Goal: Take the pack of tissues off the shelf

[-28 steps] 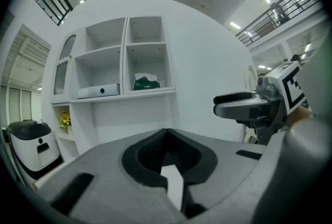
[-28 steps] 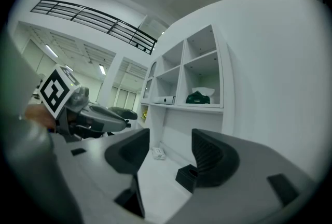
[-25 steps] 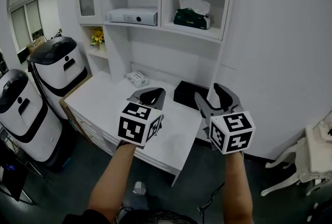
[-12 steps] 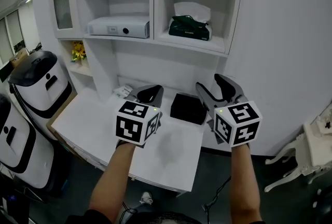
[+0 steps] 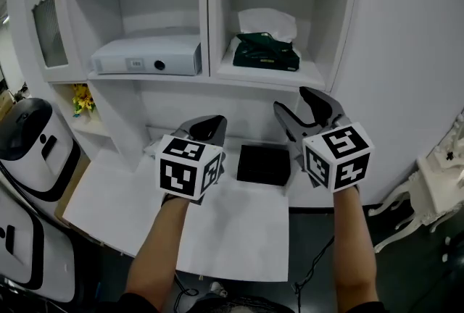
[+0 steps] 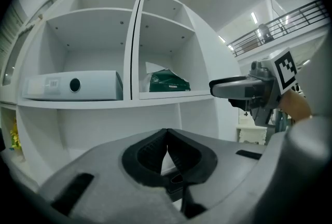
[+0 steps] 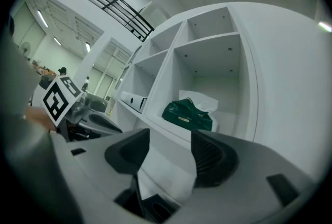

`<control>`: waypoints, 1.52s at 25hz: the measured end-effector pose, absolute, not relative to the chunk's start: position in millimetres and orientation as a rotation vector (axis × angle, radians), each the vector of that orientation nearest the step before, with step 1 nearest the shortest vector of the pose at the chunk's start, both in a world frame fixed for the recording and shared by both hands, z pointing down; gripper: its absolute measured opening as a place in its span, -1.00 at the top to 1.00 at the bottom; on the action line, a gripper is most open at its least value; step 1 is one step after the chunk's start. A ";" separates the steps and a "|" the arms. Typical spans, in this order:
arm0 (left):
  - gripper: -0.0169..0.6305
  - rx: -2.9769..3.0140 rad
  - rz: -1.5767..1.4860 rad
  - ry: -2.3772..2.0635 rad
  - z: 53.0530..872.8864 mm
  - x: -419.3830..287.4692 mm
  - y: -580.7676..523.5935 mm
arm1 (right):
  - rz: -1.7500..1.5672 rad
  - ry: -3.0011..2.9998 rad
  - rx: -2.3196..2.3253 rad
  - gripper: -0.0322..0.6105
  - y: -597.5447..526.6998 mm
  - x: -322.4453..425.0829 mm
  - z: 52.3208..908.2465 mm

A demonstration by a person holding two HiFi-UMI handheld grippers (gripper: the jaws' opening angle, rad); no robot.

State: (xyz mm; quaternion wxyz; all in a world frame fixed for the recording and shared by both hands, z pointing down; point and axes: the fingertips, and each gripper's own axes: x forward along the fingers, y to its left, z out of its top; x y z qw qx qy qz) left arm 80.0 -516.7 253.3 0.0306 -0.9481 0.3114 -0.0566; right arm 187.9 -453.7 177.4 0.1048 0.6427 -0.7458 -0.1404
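Observation:
The pack of tissues [image 5: 264, 54] is dark green with a white tissue sticking up from its top; it lies in the right-hand shelf compartment, also seen in the left gripper view [image 6: 168, 82] and the right gripper view [image 7: 188, 113]. My right gripper [image 5: 303, 106] is open with nothing between its jaws, held below and a little right of the pack. My left gripper [image 5: 207, 127] is shut and empty, lower and to the left, over the white desk [image 5: 239, 224].
A white flat device [image 5: 145, 56] fills the left shelf compartment. A black square box [image 5: 264, 164] lies on the desk under the shelf. White rounded machines [image 5: 29, 141] stand at the left, yellow flowers [image 5: 82, 98] in a low niche, a white chair [image 5: 438, 181] at the right.
The view has closed in on the shelf unit, which now looks larger and nearer. Both grippers have come forward and up with it; their jaws keep the same state.

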 end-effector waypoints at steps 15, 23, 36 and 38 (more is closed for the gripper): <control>0.92 -3.008 -0.137 0.741 249.6 98.1 -562.8 | -0.552 -1.915 1.869 0.15 -503.0 189.4 138.4; 0.92 -3.015 -0.134 0.678 250.5 98.3 -568.7 | -0.580 -1.790 1.844 0.24 -525.8 196.2 126.6; 0.92 -3.023 -0.134 0.664 255.0 94.9 -582.5 | -0.544 -1.686 1.760 0.37 -557.4 204.9 131.9; 0.92 -3.022 -0.133 0.665 254.6 93.9 -583.6 | -0.538 -1.673 1.755 0.42 -561.7 205.8 134.0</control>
